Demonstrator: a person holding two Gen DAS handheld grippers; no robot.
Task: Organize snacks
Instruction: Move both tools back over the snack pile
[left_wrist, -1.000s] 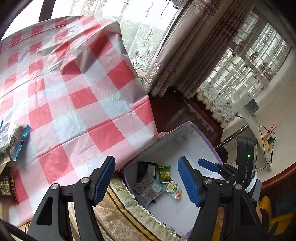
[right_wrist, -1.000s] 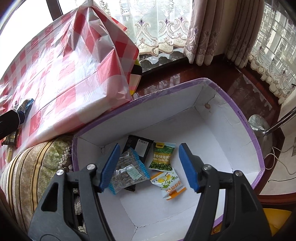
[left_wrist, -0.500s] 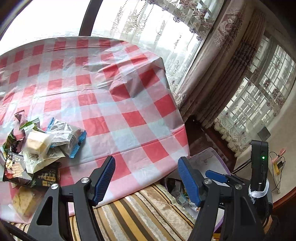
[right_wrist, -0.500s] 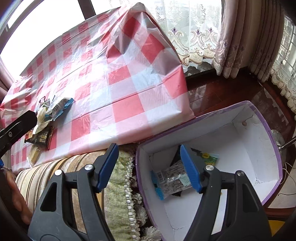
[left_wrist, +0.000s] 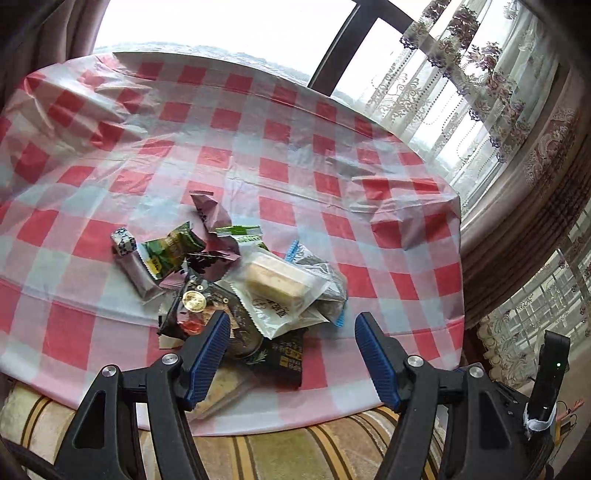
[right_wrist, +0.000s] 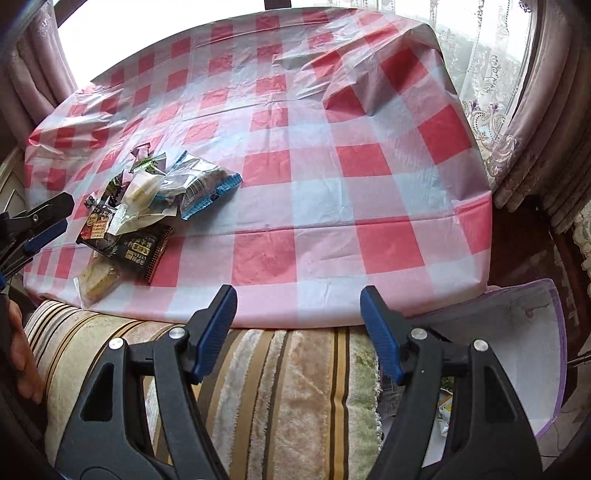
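Observation:
A pile of snack packets lies on the red-and-white checked tablecloth (left_wrist: 332, 155): a white-wrapped cake (left_wrist: 277, 280), a black packet (left_wrist: 284, 354), a green packet (left_wrist: 170, 251) and a purple wrapper (left_wrist: 210, 214). My left gripper (left_wrist: 291, 319) hangs open just in front of the pile, nothing between its fingers. The right wrist view shows the same pile at the left, with a blue-edged clear packet (right_wrist: 199, 184) on top. My right gripper (right_wrist: 298, 293) is open and empty over the table's near edge. A white box with a purple rim (right_wrist: 517, 325) sits low at the right, its contents mostly hidden.
A striped plush cushion (right_wrist: 277, 387) runs along the table's near edge, between the table and both grippers. Lace curtains (left_wrist: 517, 166) and a window close off the far and right sides. A hand (right_wrist: 22, 354) shows at the left edge, behind the left gripper (right_wrist: 55, 218).
Both views have swung from the box over to the table. The left gripper now faces the snack pile. The right gripper has left the box and hangs over the cushion. Both stay open and empty.

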